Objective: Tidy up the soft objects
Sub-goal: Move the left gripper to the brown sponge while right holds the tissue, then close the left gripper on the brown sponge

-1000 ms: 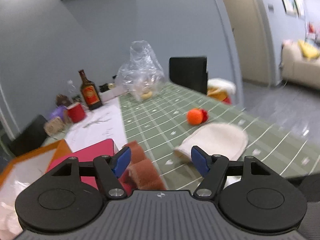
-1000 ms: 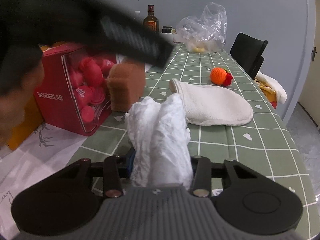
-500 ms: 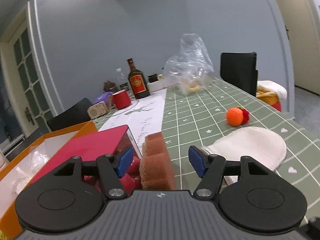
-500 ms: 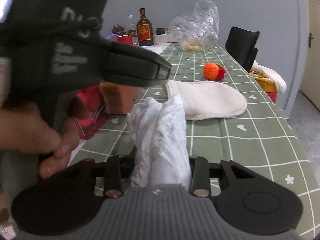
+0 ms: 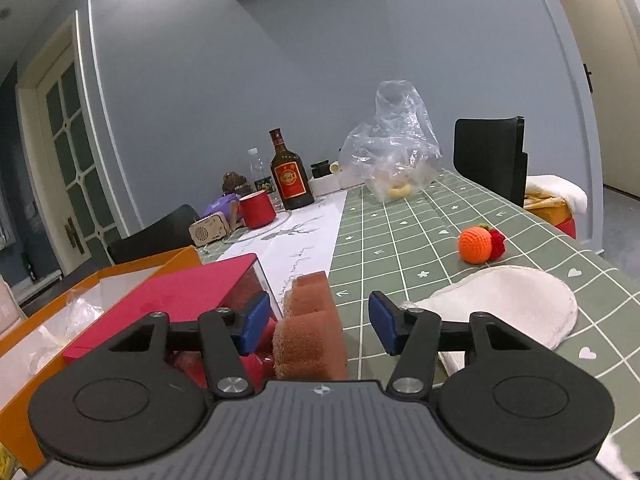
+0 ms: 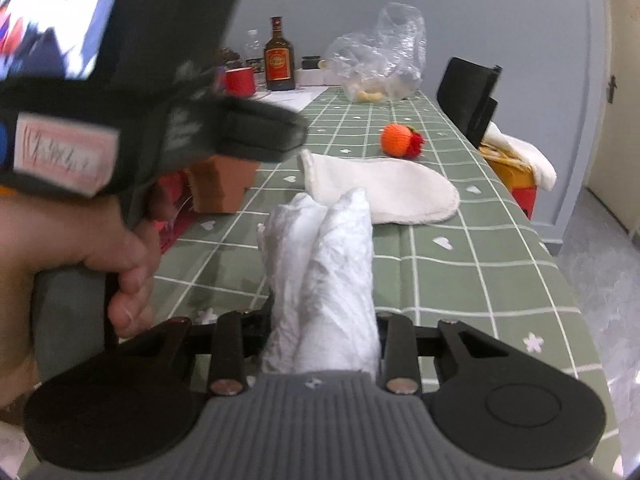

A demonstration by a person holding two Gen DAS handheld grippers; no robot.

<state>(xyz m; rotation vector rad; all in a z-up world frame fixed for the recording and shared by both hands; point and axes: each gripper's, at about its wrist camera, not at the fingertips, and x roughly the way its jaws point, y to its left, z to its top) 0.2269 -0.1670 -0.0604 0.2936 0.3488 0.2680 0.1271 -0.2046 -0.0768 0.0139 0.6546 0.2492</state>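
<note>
On the far left of the left wrist view stands the orange box, and next to it the red container. Just beside the container is the brown sponge, upright on the green tablecloth. Compared with one second ago, the left gripper has come lower and nearer to the sponge, which now sits between its blue pads. The jaws are closing, but a gap remains on both sides, so the sponge is not yet gripped. I judge that picking up the sponge is the next step. Further right lie the white mitt and the orange knitted ball, both untouched. In the right wrist view a hand holds the left tool, and the right gripper is clamped on a crumpled white cloth and squeezes it a little more. The cloth is lifted above the table, as before, so it waits for its place.
</note>
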